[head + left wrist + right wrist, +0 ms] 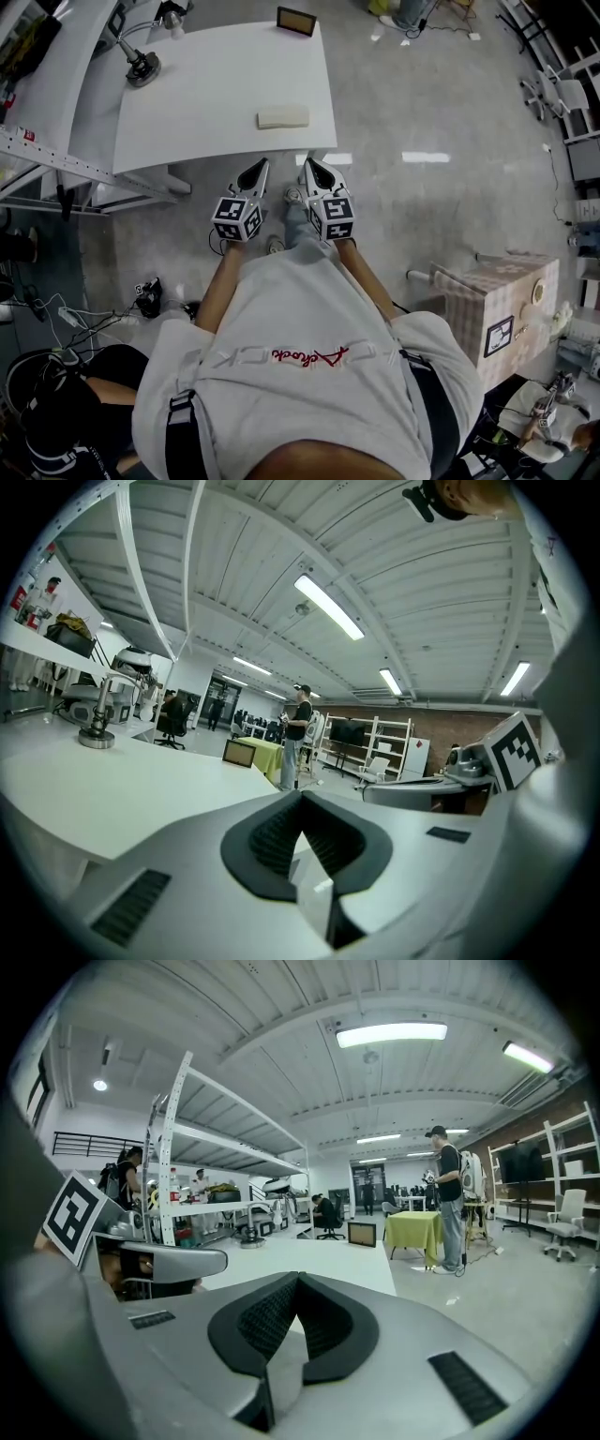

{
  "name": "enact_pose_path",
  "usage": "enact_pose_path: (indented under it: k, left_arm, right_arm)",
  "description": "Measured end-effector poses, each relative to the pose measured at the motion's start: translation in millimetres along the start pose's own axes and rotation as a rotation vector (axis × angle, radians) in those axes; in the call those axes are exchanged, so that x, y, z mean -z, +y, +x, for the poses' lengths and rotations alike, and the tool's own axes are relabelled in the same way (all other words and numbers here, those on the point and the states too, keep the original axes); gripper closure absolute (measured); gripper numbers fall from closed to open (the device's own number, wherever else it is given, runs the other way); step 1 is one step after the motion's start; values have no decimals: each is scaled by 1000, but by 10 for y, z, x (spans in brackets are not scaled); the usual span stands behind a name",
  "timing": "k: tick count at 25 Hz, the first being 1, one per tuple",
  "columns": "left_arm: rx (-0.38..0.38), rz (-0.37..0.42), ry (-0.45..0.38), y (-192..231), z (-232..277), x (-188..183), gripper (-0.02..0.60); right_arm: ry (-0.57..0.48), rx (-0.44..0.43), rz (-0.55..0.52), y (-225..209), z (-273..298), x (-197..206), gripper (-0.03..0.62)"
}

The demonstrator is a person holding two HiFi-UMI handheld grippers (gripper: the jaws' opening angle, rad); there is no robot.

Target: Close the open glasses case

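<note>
Left gripper (260, 169): jaws together, empty | right gripper (310, 167): jaws together, empty | case (283, 117): on table (187, 94) near its front edge, ahead of both tips, apart, long axis crosswise | nearer hand: neither, case lies midway.

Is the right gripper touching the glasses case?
Apart. The head view shows the right gripper short of the white table; the glasses case lies farther in, bare top between.
</note>
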State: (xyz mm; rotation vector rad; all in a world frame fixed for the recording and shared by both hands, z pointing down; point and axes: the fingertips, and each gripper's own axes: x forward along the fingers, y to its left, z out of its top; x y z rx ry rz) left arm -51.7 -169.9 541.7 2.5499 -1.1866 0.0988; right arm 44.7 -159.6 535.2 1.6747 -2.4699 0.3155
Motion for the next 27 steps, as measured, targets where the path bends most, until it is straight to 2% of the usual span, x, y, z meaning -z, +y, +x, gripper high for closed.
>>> enact_pose_path:
  k: [16,27]
  left_arm:
    - [4,15,-21,3,8,-82,557]
    - [7,16,-15,51,-32,-46,557]
  right_arm:
    - [-32,6,-27,-4,31,-128,572]
    - [-17,15,-36,36,41,-42,572]
